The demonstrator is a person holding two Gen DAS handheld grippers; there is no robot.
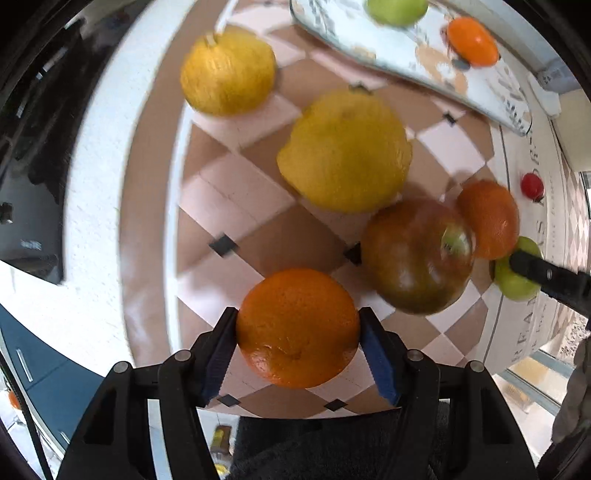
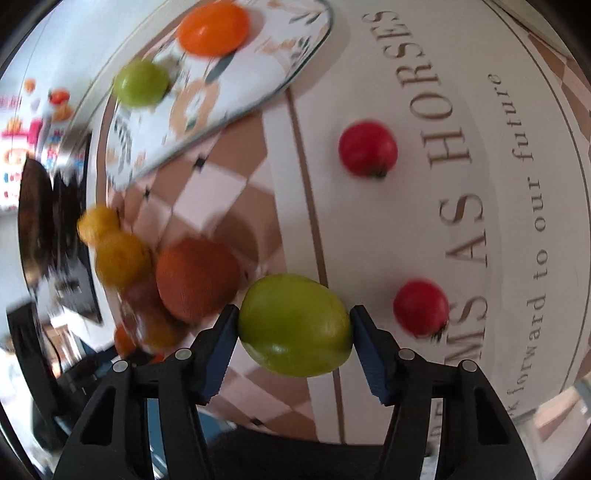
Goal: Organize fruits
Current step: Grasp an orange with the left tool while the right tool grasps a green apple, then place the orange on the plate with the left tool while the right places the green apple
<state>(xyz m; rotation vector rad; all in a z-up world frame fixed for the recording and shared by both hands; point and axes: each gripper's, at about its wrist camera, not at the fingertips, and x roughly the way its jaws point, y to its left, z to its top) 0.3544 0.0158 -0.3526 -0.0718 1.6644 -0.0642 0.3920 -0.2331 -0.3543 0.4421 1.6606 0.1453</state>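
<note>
The left gripper is closed on an orange, which sits squarely between its two blue pads with each pad pressed against one side, over the checkered cloth near the table's edge. Ahead of it on the cloth lie a large yellow fruit and, farther off to the left, a smaller yellow fruit. To the right of the held orange is a dark red-green apple, touching a second orange behind it. At the far right of the left view, the right gripper's black finger crosses a green fruit. The right gripper is closed on that green fruit, held midway between its pads, both touching it, just where the checkered part meets the white lettered part of the cloth. Two small red fruits lie on the lettered part: one ahead, another just right of the gripper. A patterned plate at the far end holds a green fruit and a small orange fruit, apart from each other. Left of the right gripper the pile of oranges and yellow fruits is blurred.
</note>
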